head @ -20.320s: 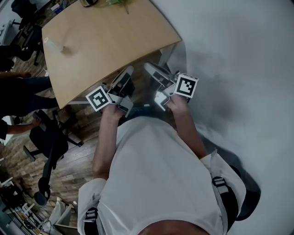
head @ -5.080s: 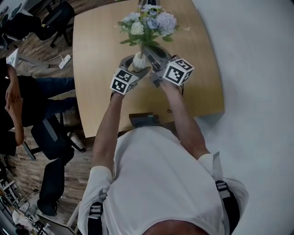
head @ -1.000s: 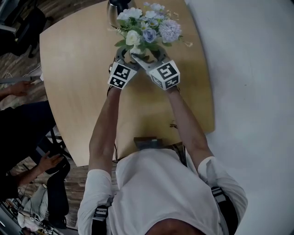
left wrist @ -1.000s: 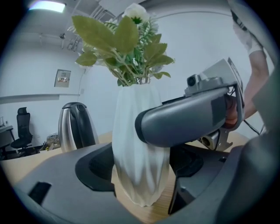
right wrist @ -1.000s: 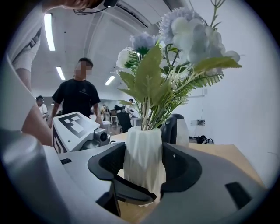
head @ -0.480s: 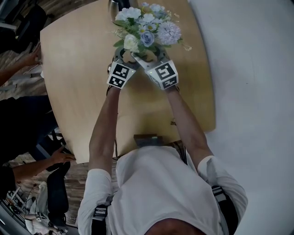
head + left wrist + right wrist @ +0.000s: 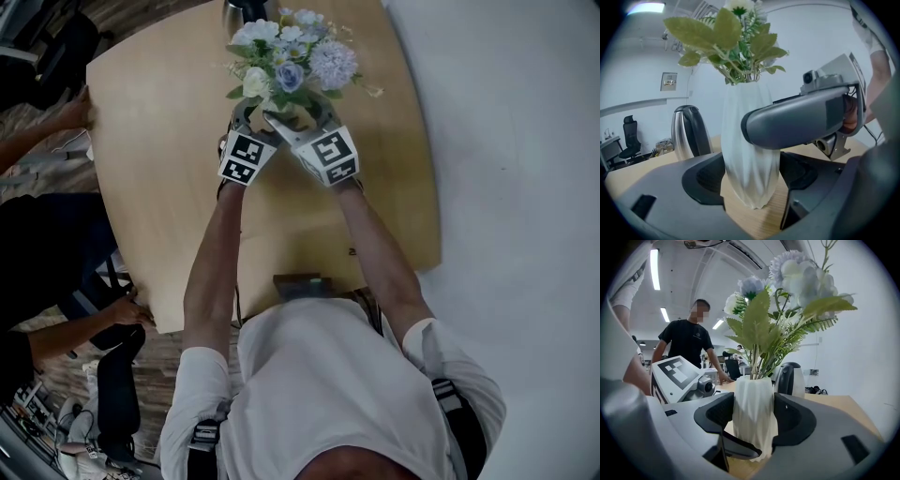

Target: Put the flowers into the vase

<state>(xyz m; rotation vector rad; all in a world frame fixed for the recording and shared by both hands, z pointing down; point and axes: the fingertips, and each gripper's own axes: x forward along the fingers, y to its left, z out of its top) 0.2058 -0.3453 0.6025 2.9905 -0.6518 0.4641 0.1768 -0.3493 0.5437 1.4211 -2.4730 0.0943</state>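
A white ribbed vase (image 7: 753, 413) stands on the wooden table (image 7: 169, 141), holding a bunch of pale blue and white flowers (image 7: 286, 61) with green leaves (image 7: 736, 42). In the head view the blooms hide most of the vase. My left gripper (image 7: 255, 114) and right gripper (image 7: 302, 111) meet at it from the near side. In the right gripper view both pads of the right gripper (image 7: 752, 420) press the vase's sides. In the left gripper view the vase (image 7: 745, 154) fills the gap of the left gripper (image 7: 752, 180), and a right finger (image 7: 797, 117) crosses in front.
A steel kettle (image 7: 689, 131) stands on the table just behind the vase, also seen as the kettle (image 7: 242, 9) at the far edge. A person in a black shirt (image 7: 689, 343) leans on the table's left side, hand (image 7: 75, 108) on its edge. Office chairs stand beyond.
The bouquet has shifted slightly left in the head view. Both grippers stay at the vase. The bystander's hand at the left has moved up to the table edge.
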